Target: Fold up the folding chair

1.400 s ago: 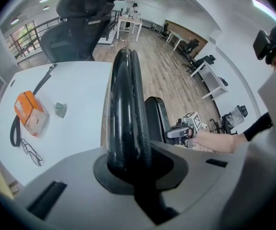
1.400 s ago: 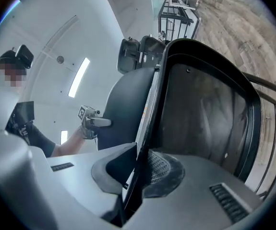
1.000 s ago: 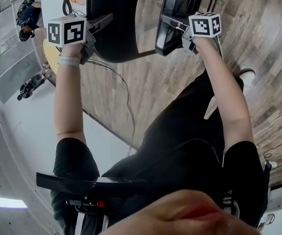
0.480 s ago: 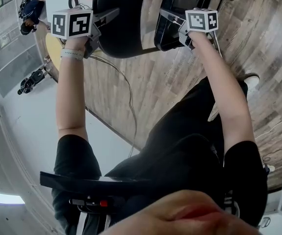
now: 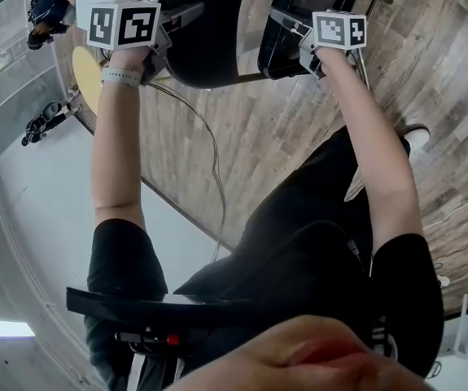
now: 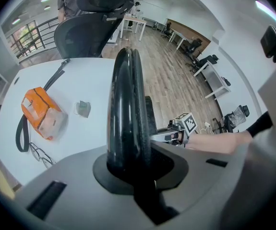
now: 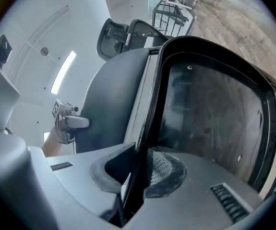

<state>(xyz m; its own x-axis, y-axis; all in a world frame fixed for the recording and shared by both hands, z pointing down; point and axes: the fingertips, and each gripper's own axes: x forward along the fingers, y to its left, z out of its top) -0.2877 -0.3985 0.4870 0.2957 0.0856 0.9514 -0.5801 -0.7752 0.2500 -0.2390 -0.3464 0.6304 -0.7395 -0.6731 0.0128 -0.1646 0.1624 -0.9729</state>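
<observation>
Since a second ago both grippers and the chair parts they hold have slid toward the top edge of the head view, and the gap between the two black panels looks a little narrower. The folding chair [image 5: 209, 39] is in front of the person over the wood floor, beside a white tabletop [image 6: 87, 80] that carries an orange bag [image 6: 42, 114]. On the left, the left hand-held gripper [image 6: 128, 169] points steeply down and is clamped on the edge of the rounded black panel [image 6: 126, 104], which runs edge-on straight out from its jaws. On the right, the right hand-held gripper [image 7: 133, 176] is closed on the thin lip of the rimmed black panel [image 7: 210, 114]. The step in hand seems to be swinging seat and back together. Next, I judge, the two grips must come toward each other until the panels lie flat, without either thin edge slipping out. Which panel is the seat I cannot tell. The hinge, the legs and the chair's far end are cut off at the head view's top edge.
</observation>
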